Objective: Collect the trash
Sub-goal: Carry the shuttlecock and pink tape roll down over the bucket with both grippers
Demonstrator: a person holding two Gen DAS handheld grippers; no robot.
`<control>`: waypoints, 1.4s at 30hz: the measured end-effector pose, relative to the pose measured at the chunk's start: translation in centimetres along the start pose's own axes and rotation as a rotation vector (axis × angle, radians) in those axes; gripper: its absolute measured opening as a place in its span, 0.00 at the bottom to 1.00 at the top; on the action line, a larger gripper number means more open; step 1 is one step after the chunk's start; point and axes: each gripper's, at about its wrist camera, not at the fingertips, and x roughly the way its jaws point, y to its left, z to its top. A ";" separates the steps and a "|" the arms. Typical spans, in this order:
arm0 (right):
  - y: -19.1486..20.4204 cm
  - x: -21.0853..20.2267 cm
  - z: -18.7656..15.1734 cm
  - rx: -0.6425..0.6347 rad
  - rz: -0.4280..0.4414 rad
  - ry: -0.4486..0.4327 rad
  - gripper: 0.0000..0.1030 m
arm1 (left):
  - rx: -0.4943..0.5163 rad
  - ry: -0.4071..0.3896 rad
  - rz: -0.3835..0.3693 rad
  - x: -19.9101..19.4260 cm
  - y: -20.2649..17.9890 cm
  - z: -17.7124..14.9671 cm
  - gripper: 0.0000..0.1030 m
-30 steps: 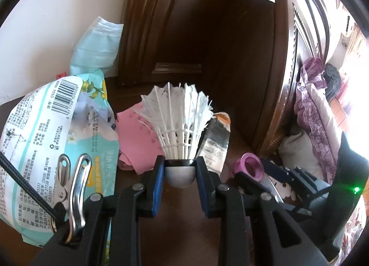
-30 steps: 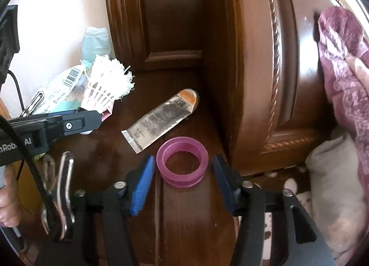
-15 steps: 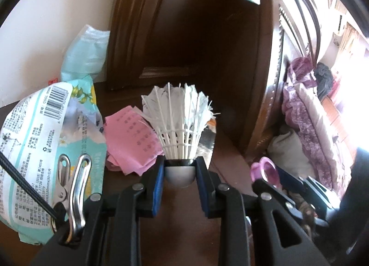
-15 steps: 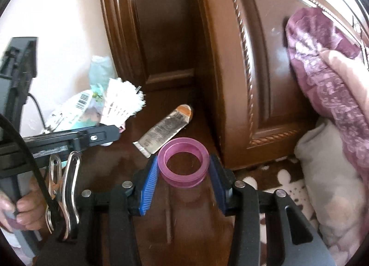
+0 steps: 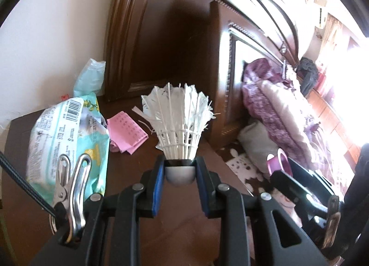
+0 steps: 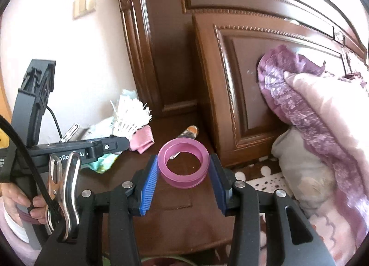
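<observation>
My left gripper (image 5: 180, 174) is shut on the grey cork of a white feathered shuttlecock (image 5: 178, 120) and holds it above the dark wooden nightstand (image 5: 184, 226). The shuttlecock also shows in the right wrist view (image 6: 130, 118). My right gripper (image 6: 183, 169) is shut on a pink plastic ring (image 6: 183, 165), lifted above the nightstand (image 6: 180, 215); the ring shows at the right of the left wrist view (image 5: 280, 161). A pink paper (image 5: 126, 132), a silver sachet (image 6: 190, 132) and a pale green wipes pack (image 5: 66, 141) lie on the nightstand.
A carved wooden headboard (image 6: 242, 81) stands right of the nightstand, with a purple and pink quilt (image 6: 322, 127) and a grey pillow (image 6: 297, 162) on the bed. A light green packet (image 5: 90, 76) leans against the white wall at the back.
My right gripper closed on the pink ring and lifted it off the nightstand. My left gripper rose and pulled back with the shuttlecock.
</observation>
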 end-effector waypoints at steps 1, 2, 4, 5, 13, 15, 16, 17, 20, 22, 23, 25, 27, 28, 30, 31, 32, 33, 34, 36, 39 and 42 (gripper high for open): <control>0.2 -0.7 0.0 0.002 0.003 -0.009 0.43 | 0.006 -0.002 -0.004 -0.6 -0.2 -0.1 0.26; 0.4 -1.6 0.0 0.004 0.006 -0.019 0.43 | 0.013 -0.003 -0.008 -1.2 -0.5 -0.3 0.26; 0.8 -3.3 -0.1 0.006 0.009 -0.032 0.43 | 0.027 -0.005 -0.018 -2.7 -0.9 -0.7 0.26; 1.0 -4.0 -0.2 0.007 0.009 -0.037 0.43 | 0.032 -0.006 -0.022 -3.3 -1.2 -1.0 0.26; 3.8 -9.4 -1.3 -0.021 0.005 -0.075 0.43 | 0.072 0.001 -0.045 -8.0 -2.3 -3.8 0.26; 4.6 -10.7 -1.6 -0.032 0.001 -0.085 0.43 | 0.076 0.002 -0.051 -9.0 -2.4 -4.4 0.26; 4.9 -11.4 -1.7 -0.037 -0.001 -0.091 0.43 | 0.079 0.002 -0.052 -9.5 -2.4 -4.6 0.26; 5.2 -12.0 -1.7 -0.041 -0.002 -0.097 0.43 | 0.082 -0.001 -0.053 -10.1 -2.5 -4.9 0.26; 5.9 -14.2 -1.8 -0.055 -0.007 -0.125 0.43 | 0.092 -0.008 -0.057 -11.7 -2.6 -5.3 0.26; 6.4 -15.8 -1.7 -0.062 -0.007 -0.145 0.43 | 0.106 -0.017 -0.057 -13.0 -2.9 -5.8 0.26; 6.6 -16.6 -1.7 -0.064 -0.006 -0.154 0.43 | 0.110 -0.019 -0.055 -13.4 -3.0 -6.0 0.26; 6.9 -17.8 -1.8 -0.064 -0.005 -0.166 0.43 | 0.112 -0.009 -0.062 -14.3 -3.1 -6.5 0.26; 7.1 -19.0 -2.2 -0.057 -0.002 -0.174 0.43 | 0.108 0.002 -0.077 -15.1 -3.2 -7.1 0.26; 7.2 -19.4 -2.3 -0.053 0.003 -0.177 0.43 | 0.112 0.004 -0.077 -15.5 -3.2 -7.4 0.26; 7.4 -20.3 -2.8 -0.045 0.012 -0.179 0.43 | 0.125 0.001 -0.071 -16.2 -3.5 -8.2 0.26; 7.5 -20.6 -3.0 -0.045 0.014 -0.181 0.43 | 0.131 0.002 -0.071 -16.5 -3.6 -8.6 0.26; 7.7 -21.0 -3.4 -0.048 0.012 -0.178 0.43 | 0.134 0.005 -0.073 -16.8 -3.7 -9.1 0.26; 7.9 -21.3 -3.8 -0.051 0.009 -0.175 0.43 | 0.136 0.010 -0.076 -16.9 -3.7 -9.5 0.26; 8.1 -21.6 -4.1 -0.053 0.006 -0.170 0.43 | 0.137 0.014 -0.079 -17.1 -3.7 -10.0 0.26; 8.4 -22.1 -5.0 -0.052 0.009 -0.161 0.43 | 0.139 0.022 -0.084 -17.4 -3.7 -10.9 0.26; 9.0 -22.7 -6.3 -0.051 0.014 -0.148 0.43 | 0.145 0.034 -0.087 -17.7 -3.8 -12.4 0.26; 9.6 -23.3 -7.8 -0.048 0.016 -0.137 0.43 | 0.149 0.047 -0.091 -17.8 -3.8 -14.0 0.26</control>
